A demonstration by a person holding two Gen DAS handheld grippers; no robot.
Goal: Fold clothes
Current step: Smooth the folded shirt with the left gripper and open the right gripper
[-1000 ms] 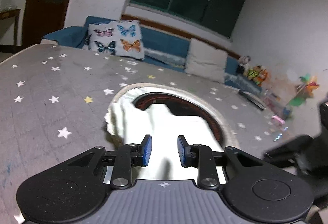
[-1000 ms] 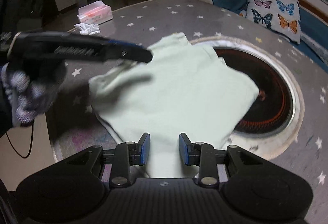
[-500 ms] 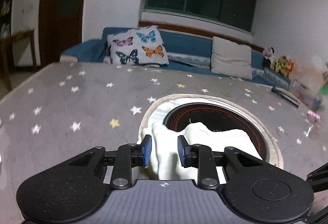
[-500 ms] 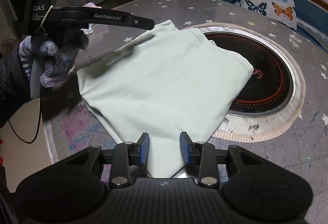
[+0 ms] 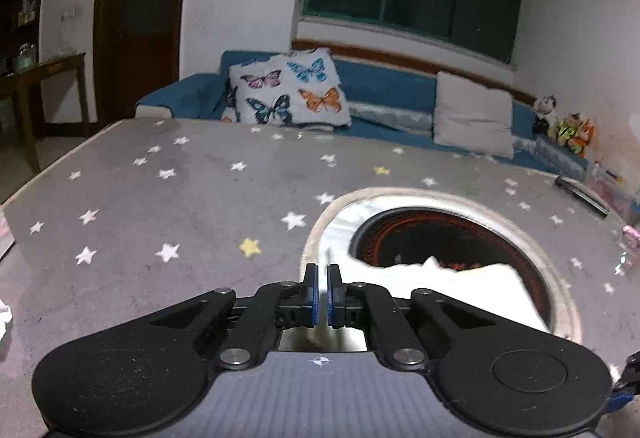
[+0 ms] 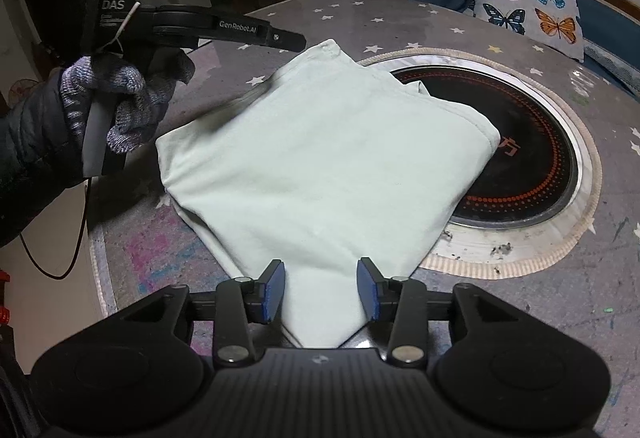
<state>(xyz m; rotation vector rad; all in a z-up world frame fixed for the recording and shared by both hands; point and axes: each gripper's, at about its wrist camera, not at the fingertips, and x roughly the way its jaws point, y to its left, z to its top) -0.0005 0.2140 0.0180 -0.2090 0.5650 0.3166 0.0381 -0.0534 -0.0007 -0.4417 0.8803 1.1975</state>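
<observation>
A folded pale green garment [image 6: 320, 165] is seen between the opening jaws of the right gripper [image 6: 320, 290], with the left gripper [image 6: 298, 41] held above its far corner.

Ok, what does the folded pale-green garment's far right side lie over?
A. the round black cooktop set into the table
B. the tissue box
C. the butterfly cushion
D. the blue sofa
A: in the right wrist view the pale-green garment overlaps the left part of the round black cooktop, while the rest lies on the star-patterned table cover.
</observation>
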